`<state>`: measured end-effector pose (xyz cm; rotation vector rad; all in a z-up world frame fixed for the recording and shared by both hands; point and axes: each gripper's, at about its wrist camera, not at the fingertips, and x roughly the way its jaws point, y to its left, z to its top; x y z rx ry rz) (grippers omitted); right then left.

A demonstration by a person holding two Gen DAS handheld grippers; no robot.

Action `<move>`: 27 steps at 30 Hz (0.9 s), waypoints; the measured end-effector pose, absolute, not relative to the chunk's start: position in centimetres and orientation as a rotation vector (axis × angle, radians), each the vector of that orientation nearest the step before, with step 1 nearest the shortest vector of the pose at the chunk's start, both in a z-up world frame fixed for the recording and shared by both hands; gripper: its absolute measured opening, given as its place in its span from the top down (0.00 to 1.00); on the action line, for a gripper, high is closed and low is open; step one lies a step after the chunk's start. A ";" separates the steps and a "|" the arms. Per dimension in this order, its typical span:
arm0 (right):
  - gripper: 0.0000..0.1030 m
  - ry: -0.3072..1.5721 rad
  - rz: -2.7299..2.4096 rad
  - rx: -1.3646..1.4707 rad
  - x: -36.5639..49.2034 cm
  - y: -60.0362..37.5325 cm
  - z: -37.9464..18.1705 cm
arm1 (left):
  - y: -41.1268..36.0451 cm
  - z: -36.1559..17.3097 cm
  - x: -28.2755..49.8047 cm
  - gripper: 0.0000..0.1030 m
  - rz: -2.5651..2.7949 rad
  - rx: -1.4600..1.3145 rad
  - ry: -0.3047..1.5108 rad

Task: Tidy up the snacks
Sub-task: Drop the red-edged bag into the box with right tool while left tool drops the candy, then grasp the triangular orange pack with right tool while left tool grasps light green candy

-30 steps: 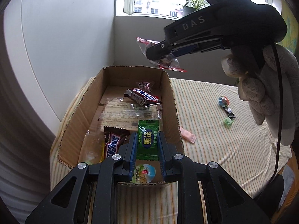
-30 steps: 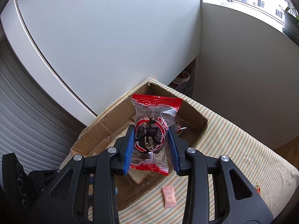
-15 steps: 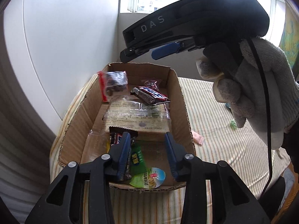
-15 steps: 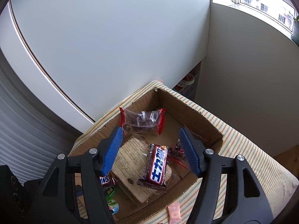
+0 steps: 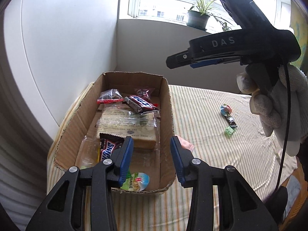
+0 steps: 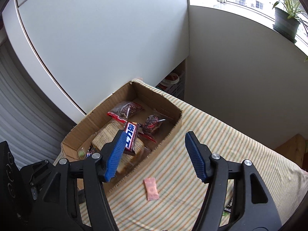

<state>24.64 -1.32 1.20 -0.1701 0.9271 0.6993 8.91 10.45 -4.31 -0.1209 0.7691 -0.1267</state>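
Observation:
A cardboard box (image 5: 167, 104) (image 6: 173, 113) on a striped tablecloth holds several snacks: a red-edged clear packet (image 5: 110, 96) (image 6: 125, 109), a Snickers bar (image 5: 140, 104) (image 6: 130, 132), a clear-wrapped cake (image 5: 127, 123), another Snickers (image 5: 107, 149) and a green packet (image 5: 135, 182). My left gripper (image 5: 152, 159) is open and empty above the box's near end. My right gripper (image 6: 154, 156) is open and empty, above the box's right wall; it shows from the side in the left wrist view (image 5: 173, 61).
A pink sachet (image 6: 151, 189) (image 5: 185, 144) lies on the cloth right of the box. Further right lie a round colourful candy (image 5: 225, 109), a dark small wrapper (image 5: 232, 121) and a green candy (image 5: 229, 130). White wall panels stand left; a windowsill plant (image 5: 198, 17) is behind.
Both grippers opened: the left dropped the green packet, the right dropped the red-edged packet, both now lying in the box. The right gripper has pulled back to the right, away from the box.

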 end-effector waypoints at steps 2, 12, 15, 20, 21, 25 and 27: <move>0.36 0.927 0.681 -0.161 24.3 -3.0 1.2 | 9.7 -4.2 9.0 0.62 -0.136 -0.119 0.769; 0.36 0.953 0.563 -0.132 23.1 -12.1 0.0 | 4.5 -3.9 9.1 0.62 -0.216 -0.080 0.783; 0.36 0.984 0.523 -0.122 23.2 -14.7 -1.0 | 3.0 -4.1 9.4 0.63 -0.241 -0.071 0.794; 0.36 1.023 0.482 -0.100 23.8 -17.5 -2.8 | 0.0 -4.7 10.2 0.62 -0.281 -0.045 0.817; 0.36 1.033 0.478 -0.093 24.2 -18.0 -3.3 | -0.5 -4.8 10.4 0.63 -0.289 -0.041 0.822; 0.36 1.071 0.478 -0.066 25.5 -18.7 -5.0 | -2.5 -5.4 11.3 0.63 -0.322 -0.021 0.841; 0.36 1.083 0.484 -0.062 26.2 -18.7 -5.8 | -3.1 -5.9 11.8 0.62 -0.334 -0.017 0.854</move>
